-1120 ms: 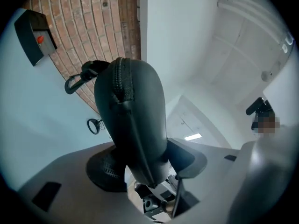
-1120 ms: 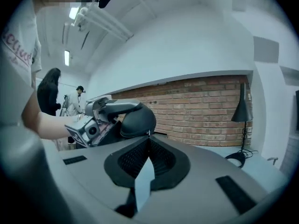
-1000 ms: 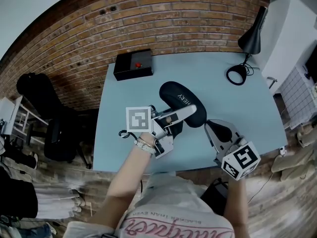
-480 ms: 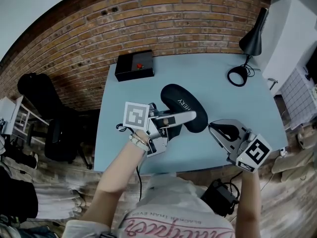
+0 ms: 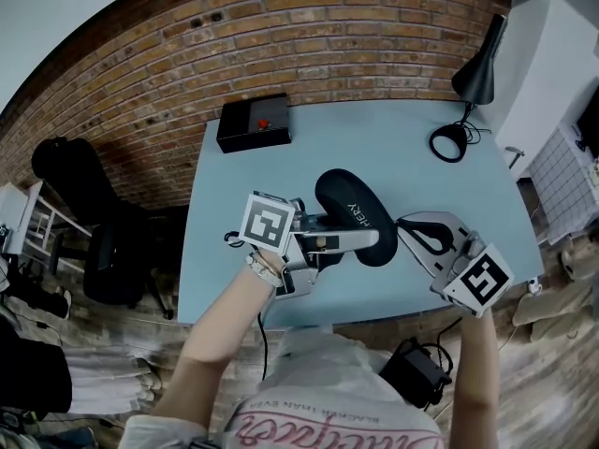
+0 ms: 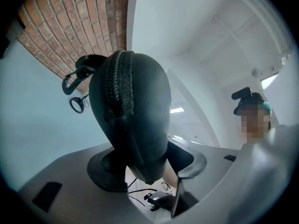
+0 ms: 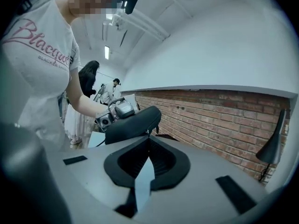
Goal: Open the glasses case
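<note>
Clamping the glasses case [image 5: 352, 204] in my left gripper [image 5: 372, 241], near the table's [image 5: 234, 185] front edge.
My right gripper's [image 5: 404, 224] jaws are closed, tips at the case's end.

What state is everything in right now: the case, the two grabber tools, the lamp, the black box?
glasses case: zip fully closed, not opened yet.
left gripper: clamped on the case.
right gripper: jaws together by the case's end; any hold on the zip pull is unclear.
lamp: upright, seemingly unlit.
black box: flat on the table, red button on top.
</note>
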A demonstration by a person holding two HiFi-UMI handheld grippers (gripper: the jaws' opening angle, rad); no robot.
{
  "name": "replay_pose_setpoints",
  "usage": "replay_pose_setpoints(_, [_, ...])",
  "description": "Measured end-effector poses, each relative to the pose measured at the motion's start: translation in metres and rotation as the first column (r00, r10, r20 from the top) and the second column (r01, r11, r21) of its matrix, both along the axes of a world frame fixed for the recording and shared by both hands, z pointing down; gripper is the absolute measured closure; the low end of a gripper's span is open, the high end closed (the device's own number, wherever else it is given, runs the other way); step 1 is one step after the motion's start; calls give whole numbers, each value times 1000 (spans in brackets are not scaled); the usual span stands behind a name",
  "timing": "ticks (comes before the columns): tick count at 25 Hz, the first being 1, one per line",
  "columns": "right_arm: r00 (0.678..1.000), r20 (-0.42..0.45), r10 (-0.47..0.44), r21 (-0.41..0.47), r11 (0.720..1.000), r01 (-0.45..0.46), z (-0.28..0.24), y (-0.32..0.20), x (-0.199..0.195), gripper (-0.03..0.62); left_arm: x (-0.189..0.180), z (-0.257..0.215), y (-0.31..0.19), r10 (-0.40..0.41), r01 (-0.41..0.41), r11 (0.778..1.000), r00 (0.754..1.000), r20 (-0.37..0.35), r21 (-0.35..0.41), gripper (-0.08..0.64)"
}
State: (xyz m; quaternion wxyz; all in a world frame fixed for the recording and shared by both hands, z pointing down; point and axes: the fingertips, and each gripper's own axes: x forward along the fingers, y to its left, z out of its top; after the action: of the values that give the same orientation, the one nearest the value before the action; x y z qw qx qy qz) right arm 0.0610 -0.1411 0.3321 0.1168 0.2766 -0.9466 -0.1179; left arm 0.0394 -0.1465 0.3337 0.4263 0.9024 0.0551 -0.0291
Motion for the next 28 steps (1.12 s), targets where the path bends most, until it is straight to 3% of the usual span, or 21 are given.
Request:
replay_pose_setpoints(5, [999,-44,11,23,1000,-10,2,-11,-5,574,5,11,10,32,-35,998,997,64,44,302])
replay_pose_setpoints(10, [999,-35,11,35,999,-10,1,-16,-14,574,7,22,24,98,-107,991,988,116,80,302])
replay_pose_setpoints(15, [999,-44,9,44,999,-7,1,-18,-18,574,9,34,41,172,-195,974,968,184,115,302])
replay_pose_setpoints(21, [995,-102,-10,61,998,16,3,-20,-25,574,7,56,56,255,-329,928,903,345,175,302])
replay_pose_setpoints(26, [981,-193,-31,77,996,46,12,-16,-30,572,-3,83,62,290,-462,860,791,538,217,302])
replay_pose_setpoints(28, [982,-188,-24,93,995,42,11,-17,-31,572,-3,85,59,275,-464,854,785,556,234,298])
